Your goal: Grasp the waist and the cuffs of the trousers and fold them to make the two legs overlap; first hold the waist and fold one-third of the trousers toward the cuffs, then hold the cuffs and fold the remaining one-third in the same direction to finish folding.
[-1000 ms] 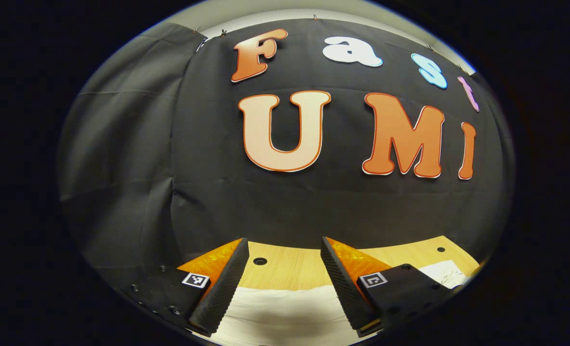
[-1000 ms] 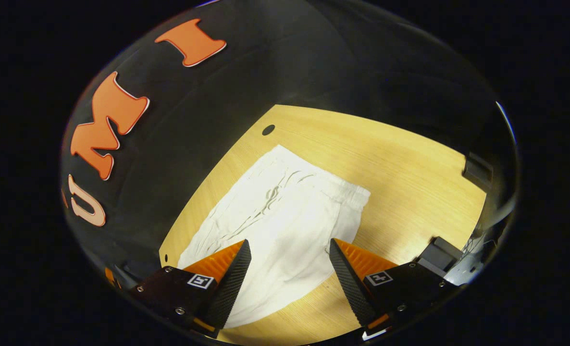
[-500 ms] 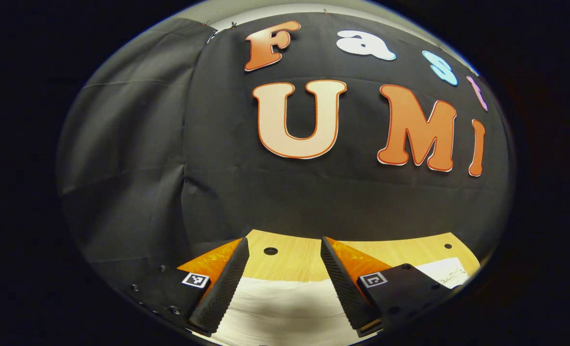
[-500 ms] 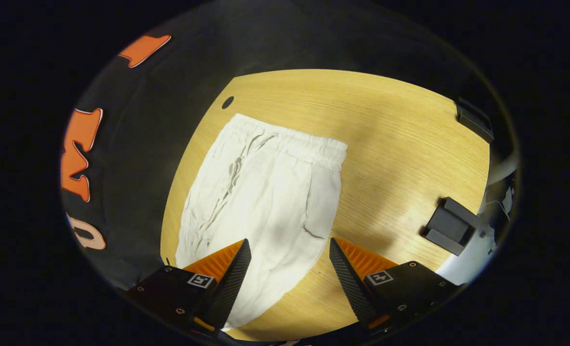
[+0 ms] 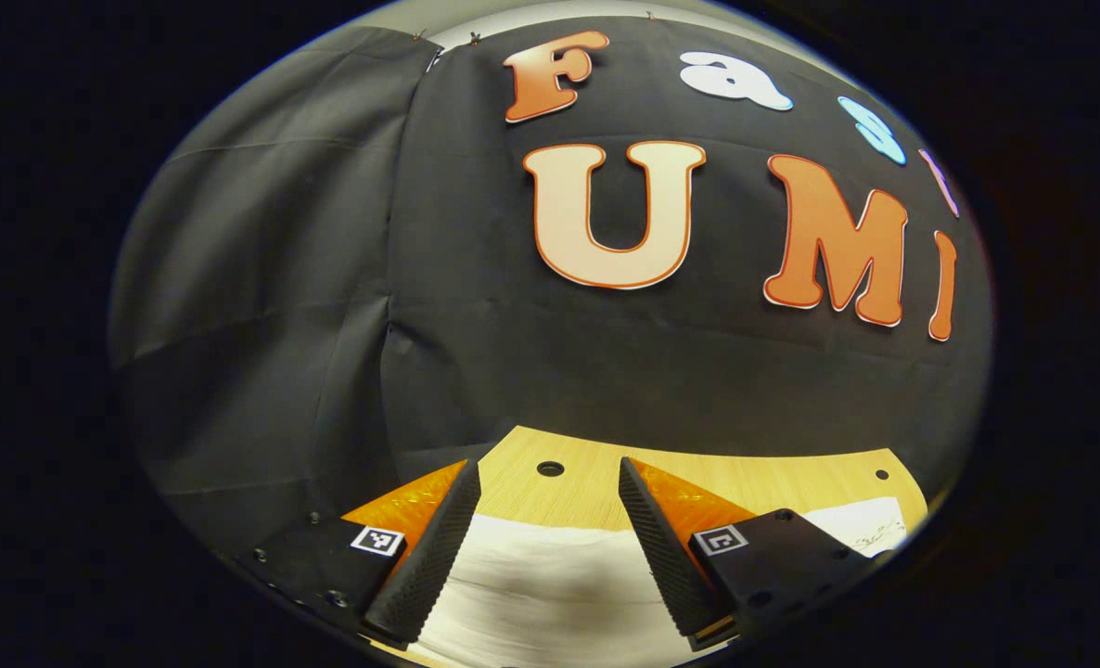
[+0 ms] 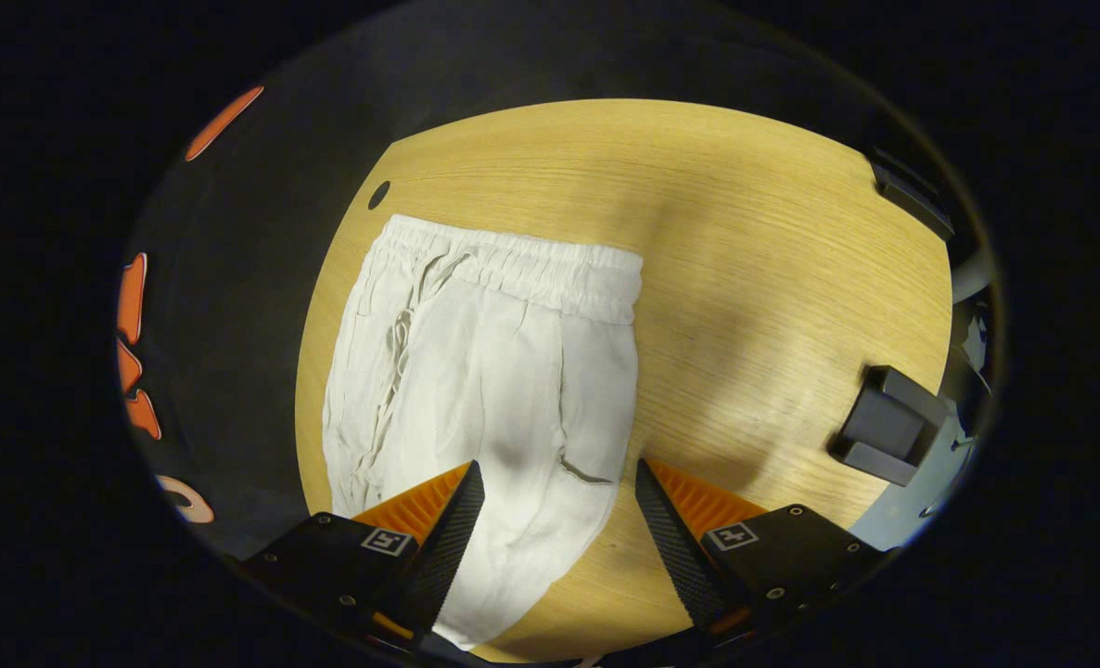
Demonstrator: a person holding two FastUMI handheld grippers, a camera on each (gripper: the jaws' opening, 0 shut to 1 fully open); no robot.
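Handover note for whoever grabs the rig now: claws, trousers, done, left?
Left claw: open, holding nothing, low over one end of the white trousers.
Right claw: open, holding nothing, above the trousers.
Trousers lie flat on the wooden table, waistband at the far end in the right gripper view, legs apparently already overlapped.
Done: seemingly the lengthwise fold.
Left: grasp the waist, fold a third toward the cuffs, then fold the cuffs over.

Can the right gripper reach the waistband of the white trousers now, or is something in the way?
Probably yes. The right gripper is open above the trousers, and nothing lies between it and the waistband.
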